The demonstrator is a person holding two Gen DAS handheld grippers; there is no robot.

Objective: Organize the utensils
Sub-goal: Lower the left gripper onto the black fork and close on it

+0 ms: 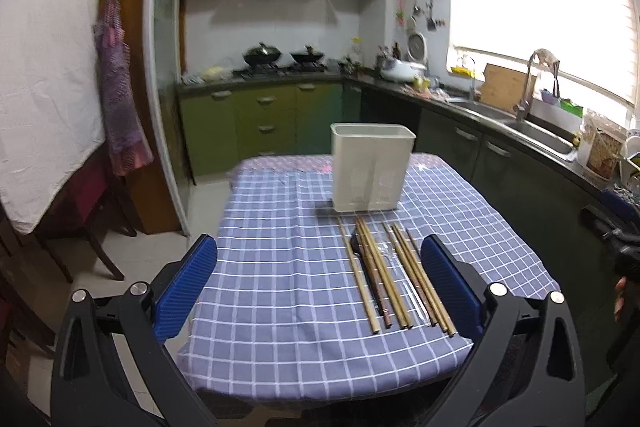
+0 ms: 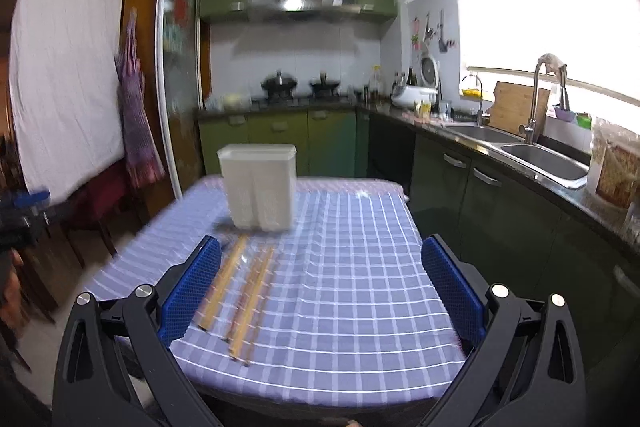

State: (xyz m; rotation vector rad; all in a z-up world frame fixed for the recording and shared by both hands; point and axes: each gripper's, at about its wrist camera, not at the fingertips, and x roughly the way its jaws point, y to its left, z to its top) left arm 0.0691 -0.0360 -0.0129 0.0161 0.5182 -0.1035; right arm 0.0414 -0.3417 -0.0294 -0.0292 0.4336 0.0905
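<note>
Chopsticks (image 1: 394, 275): loose row on checked tablecloth (image 1: 280, 247) before white holder (image 1: 370, 167), long axes running toward it; left gripper (image 1: 320, 283) nearer, right gripper (image 2: 322, 285) alongside, both spread wide, empty

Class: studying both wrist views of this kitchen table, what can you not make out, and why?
- Inside of the white plastic utensil holder: hidden by its walls, both views.
- Bamboo and dark wooden chopsticks: motion-blurred in the right view; uncountable.
- Black object under the chopsticks: mostly covered, left view.
</note>
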